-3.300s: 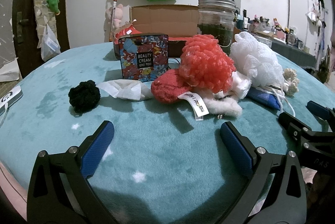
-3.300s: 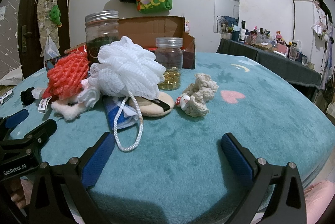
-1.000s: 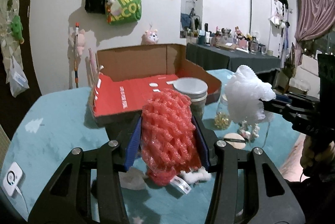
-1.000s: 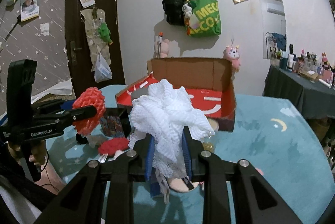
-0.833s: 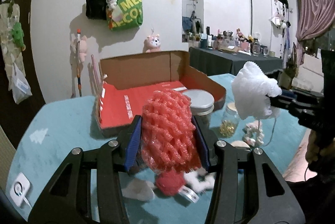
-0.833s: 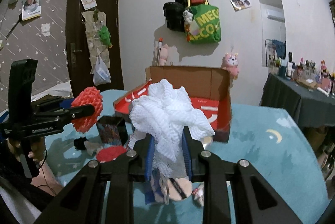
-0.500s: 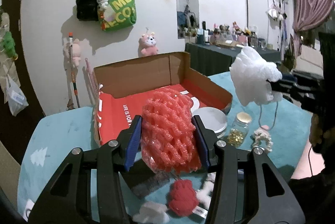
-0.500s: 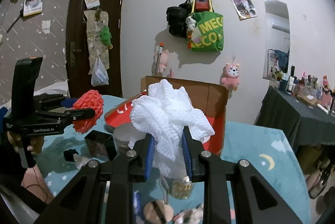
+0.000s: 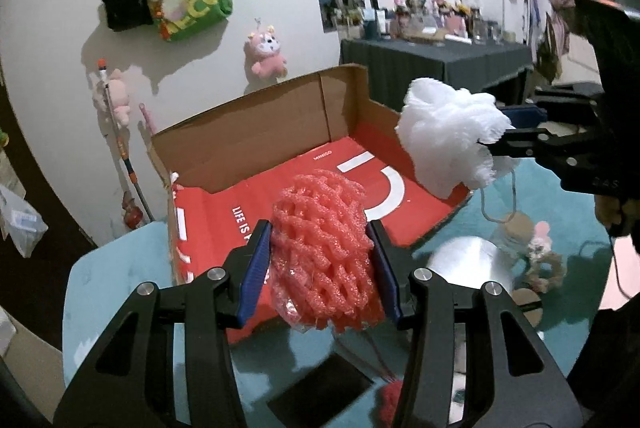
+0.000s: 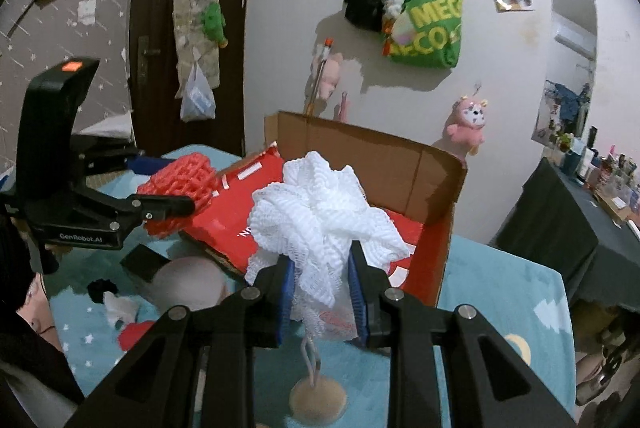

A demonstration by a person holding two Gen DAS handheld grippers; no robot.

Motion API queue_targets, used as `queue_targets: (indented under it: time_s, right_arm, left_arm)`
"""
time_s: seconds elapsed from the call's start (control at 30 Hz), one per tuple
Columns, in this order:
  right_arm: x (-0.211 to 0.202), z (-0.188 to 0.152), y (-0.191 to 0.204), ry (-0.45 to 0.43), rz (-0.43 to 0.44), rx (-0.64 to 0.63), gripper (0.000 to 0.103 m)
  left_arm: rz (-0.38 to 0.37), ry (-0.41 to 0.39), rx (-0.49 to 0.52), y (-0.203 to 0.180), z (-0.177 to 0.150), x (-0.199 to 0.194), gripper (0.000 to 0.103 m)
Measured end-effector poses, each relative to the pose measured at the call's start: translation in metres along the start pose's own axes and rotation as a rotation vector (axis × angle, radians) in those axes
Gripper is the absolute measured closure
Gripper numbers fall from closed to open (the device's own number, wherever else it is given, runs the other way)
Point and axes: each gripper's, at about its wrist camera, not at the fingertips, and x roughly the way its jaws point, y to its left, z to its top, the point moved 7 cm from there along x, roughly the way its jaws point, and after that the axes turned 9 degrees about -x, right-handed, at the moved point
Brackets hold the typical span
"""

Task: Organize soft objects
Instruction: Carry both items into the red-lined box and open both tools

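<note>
The left gripper (image 9: 322, 270) is clamped on the red net (image 9: 324, 248). Both blue pads (image 9: 256, 268) press into the sides of the net, which bulges above and below them. The net is held in the air above the near edge of the box (image 9: 280, 132), clear of the table (image 9: 120, 268).

The right gripper (image 10: 322, 292) is clamped on the white pouf (image 10: 320, 212). Its pads squeeze the lower part of the pouf, and the ruffled bulk spreads above the fingers. The cord (image 10: 312, 360) of the pouf hangs down below the gripper. In the left wrist view the pouf sits over the right wall of the box, at the tip of the right gripper. In the right wrist view the net sits at the left side of the box, at the tip of the left gripper.

The box is open, with a brown cardboard back wall and a red inner floor carrying white lettering. It stands on the teal table near the wall.

Below the grippers, on the table, lie a jar lid (image 9: 468, 264), a beige puff (image 10: 318, 398), a black pompom (image 10: 100, 288) and a small red item (image 10: 134, 334). These views are blurred. A green bag (image 10: 426, 28) hangs on the wall behind the box.
</note>
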Motion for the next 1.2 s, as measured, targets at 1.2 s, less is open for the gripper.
queue_targets:
  time_s: [1.2]
  right_arm:
    - [0.25, 0.008, -0.095, 0.461, -0.046, 0.092, 0.066]
  left_arm:
    - [0.054, 0.327, -0.09, 0.061, 0.038, 0.235, 0.053]
